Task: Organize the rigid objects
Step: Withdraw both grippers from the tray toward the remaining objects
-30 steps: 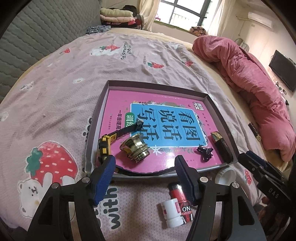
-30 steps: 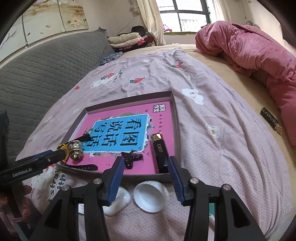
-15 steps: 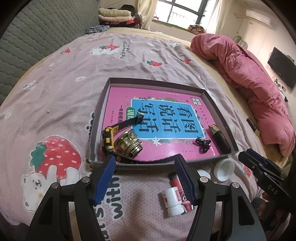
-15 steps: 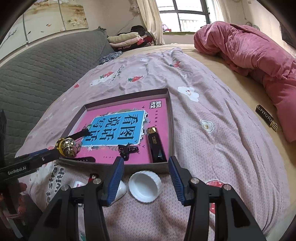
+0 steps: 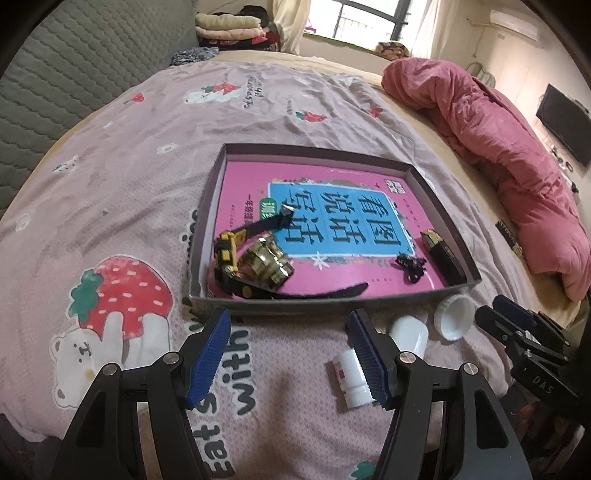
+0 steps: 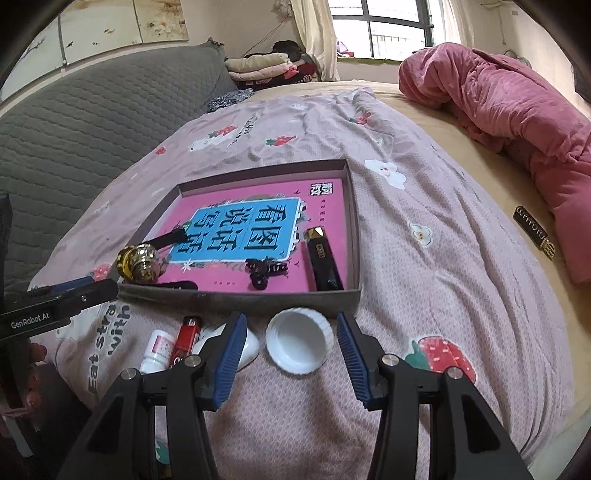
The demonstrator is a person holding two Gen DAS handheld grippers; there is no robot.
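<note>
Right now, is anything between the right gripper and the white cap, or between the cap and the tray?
Nothing visible blocks the right gripper: the white cap lies between its open fingers. Only the tray's near wall stands between cap and tray.

A bedroom in a home; a wide bed (image 5: 147, 155) wears a pink sheet printed with strawberries and bears; a rumpled rose duvet (image 5: 491, 140) lies along one side; a grey quilted headboard (image 6: 92, 122), folded clothes (image 6: 262, 66) by the curtained window (image 6: 388, 26), a wall-mounted television (image 5: 563, 114) and an air conditioner (image 5: 515, 24).
</note>
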